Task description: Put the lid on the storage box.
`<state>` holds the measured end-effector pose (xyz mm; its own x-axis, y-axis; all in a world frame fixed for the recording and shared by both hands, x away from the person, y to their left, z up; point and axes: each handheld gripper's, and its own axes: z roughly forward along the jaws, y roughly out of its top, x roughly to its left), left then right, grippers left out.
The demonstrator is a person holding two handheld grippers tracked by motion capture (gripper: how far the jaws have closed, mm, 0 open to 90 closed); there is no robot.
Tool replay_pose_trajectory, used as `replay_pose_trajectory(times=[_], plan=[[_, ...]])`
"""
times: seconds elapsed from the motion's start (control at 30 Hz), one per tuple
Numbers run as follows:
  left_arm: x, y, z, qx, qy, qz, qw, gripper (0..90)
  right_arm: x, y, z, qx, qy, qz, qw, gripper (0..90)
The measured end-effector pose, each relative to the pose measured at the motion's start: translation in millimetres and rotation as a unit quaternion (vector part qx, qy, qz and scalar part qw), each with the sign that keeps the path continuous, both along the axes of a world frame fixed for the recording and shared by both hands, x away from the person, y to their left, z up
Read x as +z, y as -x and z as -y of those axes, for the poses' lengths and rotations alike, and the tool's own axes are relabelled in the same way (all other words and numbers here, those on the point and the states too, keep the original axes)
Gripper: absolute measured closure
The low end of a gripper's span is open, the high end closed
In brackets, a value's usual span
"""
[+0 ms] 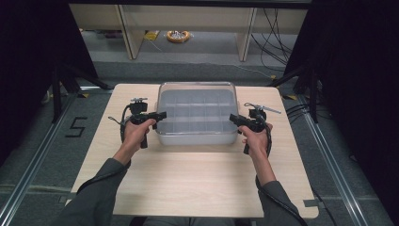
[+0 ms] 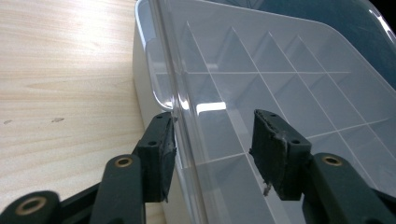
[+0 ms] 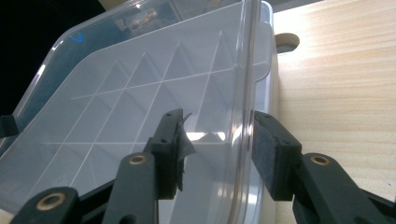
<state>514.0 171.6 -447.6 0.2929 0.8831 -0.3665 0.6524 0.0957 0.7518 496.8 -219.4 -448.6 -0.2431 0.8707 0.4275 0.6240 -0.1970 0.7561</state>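
A clear plastic compartment box [image 1: 196, 113] with its see-through lid on stands at the far middle of the wooden table [image 1: 188, 179]. My left gripper [image 1: 162, 116] is at the box's left end and my right gripper [image 1: 233, 118] at its right end, each pointing inward. In the left gripper view the lid's rim [image 2: 180, 107] runs between the jaws of the left gripper [image 2: 212, 149]; one pad [image 2: 163, 154] touches it and the other stands apart over the lid. In the right gripper view the rim [image 3: 243, 116] sits next to one pad [image 3: 268, 158] of the right gripper [image 3: 217, 149], with a gap to the other.
The box's inner dividers [image 2: 261, 70] show through the lid. Bare wood [image 1: 188, 188] lies between the box and the near edge. Beyond the table are shelf legs [image 1: 129, 33], a yellow reel [image 1: 178, 36] on the floor and cables [image 1: 277, 37]. Black curtains flank both sides.
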Motion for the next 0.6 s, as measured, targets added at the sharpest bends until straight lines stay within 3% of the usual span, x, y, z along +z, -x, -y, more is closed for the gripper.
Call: replay_pose_trajectory(times=[0.1,0.2,0.37,0.6], plan=[[-0.5,1.9,1.4,-0.007,-0.014,0.007,0.9999,45.3,-0.1,-0.2,-0.5,-0.002,0.001,0.002,1.0000,57.1],[-0.4,2.6,2.1,-0.008,-0.015,0.007,0.9998,44.3,0.6,-0.3,0.3,0.002,-0.002,0.003,1.0000,57.1],[0.7,2.4,2.8,-0.010,-0.019,0.003,0.9998,43.9,-0.1,-3.5,3.1,0.005,0.015,0.018,0.9997,57.3],[1.7,1.6,6.2,-0.013,-0.028,0.004,0.9995,43.9,5.9,-3.2,-0.1,-0.005,0.010,0.012,0.9999,57.3]])
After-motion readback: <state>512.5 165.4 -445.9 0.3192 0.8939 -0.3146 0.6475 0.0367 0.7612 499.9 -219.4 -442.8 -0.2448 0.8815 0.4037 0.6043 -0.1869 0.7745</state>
